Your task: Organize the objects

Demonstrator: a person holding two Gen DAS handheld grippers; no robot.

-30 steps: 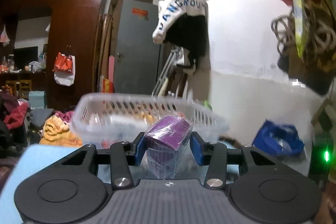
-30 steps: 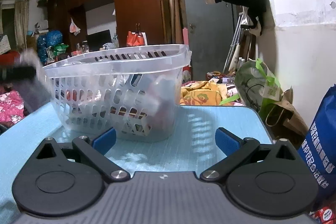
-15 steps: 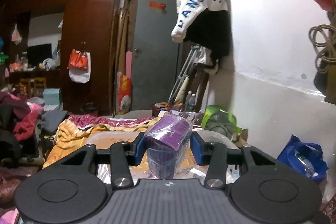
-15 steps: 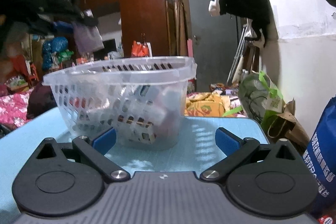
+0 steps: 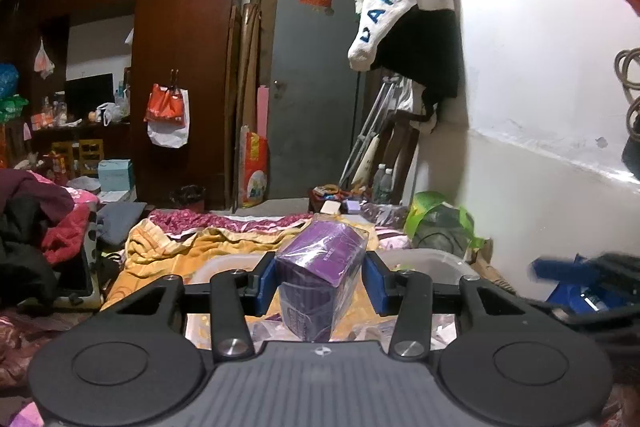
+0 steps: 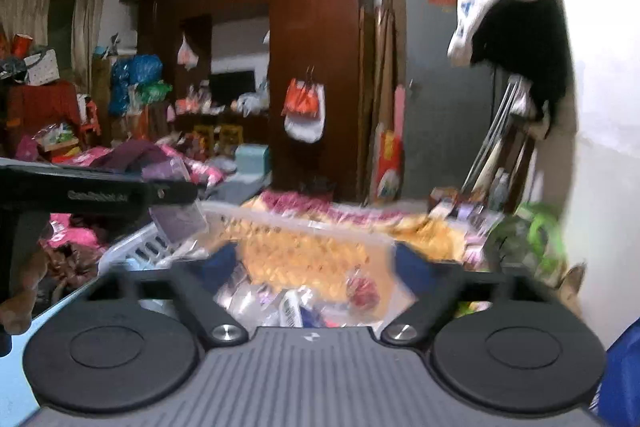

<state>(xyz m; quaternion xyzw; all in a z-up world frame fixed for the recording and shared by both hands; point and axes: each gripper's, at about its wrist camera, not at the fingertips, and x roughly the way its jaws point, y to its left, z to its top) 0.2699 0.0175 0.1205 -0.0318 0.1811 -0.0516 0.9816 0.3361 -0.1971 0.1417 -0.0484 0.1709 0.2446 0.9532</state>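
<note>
My left tongs (image 5: 320, 281) clamp the purple box (image 5: 320, 283), holding it above the clear basket (image 6: 304, 227). My right tongs (image 6: 316, 263) have just been closing, nothing between them, over that basket too.

Left gripper (image 5: 320, 283) clamps a purple box (image 5: 320, 279) wrapped in clear film between its 2 blue pads (image 5: 266, 287), the box upright and slightly turned. Directly below and behind sits a clear plastic basket (image 5: 432, 261), its rim visible on both sides of the box. At the right edge, a blurred blue-and-black shape (image 5: 588, 279) intrudes; identity cannot be confirmed. Beyond: yellow bedding (image 5: 192, 247), grey door (image 5: 312, 87), dark wardrobe (image 5: 180, 67).
</note>
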